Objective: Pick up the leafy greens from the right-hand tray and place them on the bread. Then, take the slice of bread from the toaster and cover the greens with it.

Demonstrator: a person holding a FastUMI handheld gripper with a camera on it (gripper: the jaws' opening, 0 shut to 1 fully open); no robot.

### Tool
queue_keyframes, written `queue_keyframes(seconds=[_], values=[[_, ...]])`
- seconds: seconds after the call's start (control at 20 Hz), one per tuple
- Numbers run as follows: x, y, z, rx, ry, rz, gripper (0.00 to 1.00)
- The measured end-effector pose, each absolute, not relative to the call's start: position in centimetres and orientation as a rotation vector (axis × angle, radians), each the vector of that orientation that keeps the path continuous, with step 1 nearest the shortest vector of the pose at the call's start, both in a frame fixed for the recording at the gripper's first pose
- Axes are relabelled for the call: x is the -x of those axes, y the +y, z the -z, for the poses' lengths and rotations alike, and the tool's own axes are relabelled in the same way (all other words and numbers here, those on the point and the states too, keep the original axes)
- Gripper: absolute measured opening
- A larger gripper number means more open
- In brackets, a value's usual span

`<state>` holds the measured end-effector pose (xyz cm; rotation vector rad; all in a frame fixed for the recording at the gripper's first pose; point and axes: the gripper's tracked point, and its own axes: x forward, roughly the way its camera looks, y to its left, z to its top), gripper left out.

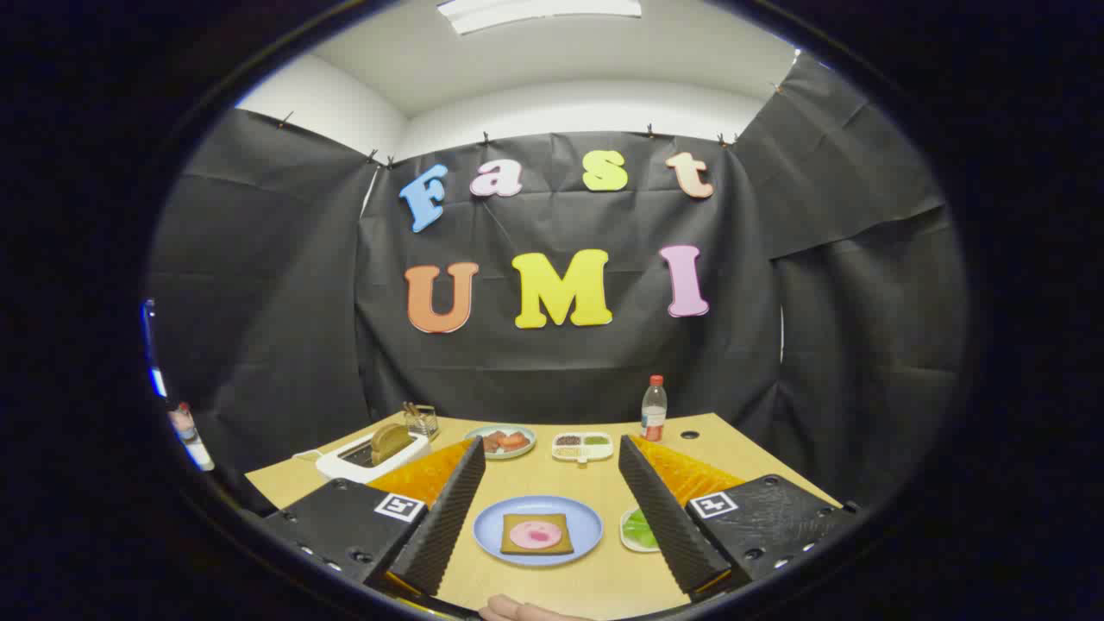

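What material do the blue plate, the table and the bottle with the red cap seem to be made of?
Blue plate: probably plastic, matte and uniform in colour.
Table: pale wood or wood-look laminate, smooth.
Bottle: clear plastic, most likely; see-through body.
The gripper is open above the plate.

leafy greens (639,528) half behind a gripper finger | condiment tray (582,445) contents too small

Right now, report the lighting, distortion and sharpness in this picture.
Gripper view: even overhead light from a ceiling panel, soft shadows; fisheye bends the table edges; blue plate and bread sharp between the open gripper fingers; no glare.
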<state>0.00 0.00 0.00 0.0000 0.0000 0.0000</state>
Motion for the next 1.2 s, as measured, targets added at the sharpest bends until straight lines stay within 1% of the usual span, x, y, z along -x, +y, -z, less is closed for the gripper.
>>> queue_keyframes(seconds=[0.7, 0.85, 1.0, 1.2], values=[[-1.4, 0.3, 1.7, 0.018, 0.031, -0.006, 0.95], [-3.9, -0.7, 3.1, 0.020, 0.052, 0.017, 0.95], [-7.7, -3.5, 6.1, 0.039, 0.117, 0.056, 0.96], [-12.5, -9.4, 12.7, 0.036, 0.292, 0.178, 0.96]])
